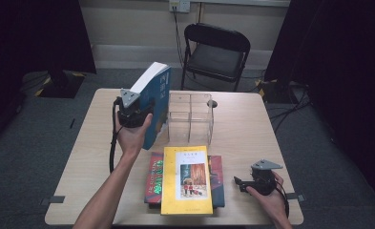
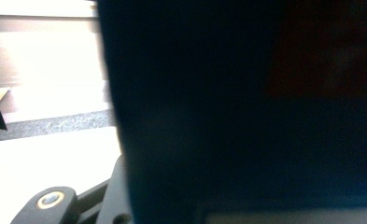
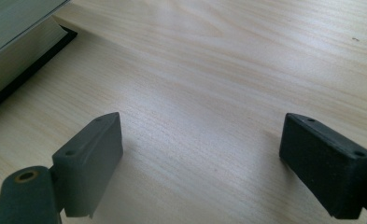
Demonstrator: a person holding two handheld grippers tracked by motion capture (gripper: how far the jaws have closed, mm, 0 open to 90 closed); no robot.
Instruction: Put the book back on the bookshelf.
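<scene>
A thick blue book with white page edges stands upright and tilted above the table's left middle. My left gripper is shut on its lower part, and the person's hand holds the gripper from below. In the left gripper view the dark cover of the blue book stands right before the camera. A clear plastic divider box stands just right of the book. Near the table's front right, my right gripper rests low with its jaws wide apart; the right gripper has bare wood between them.
A yellow book lies on a stack of darker books at the front middle; the stack's edge lies to the left of my right gripper. The wooden table has free room on its right. A black chair stands behind it.
</scene>
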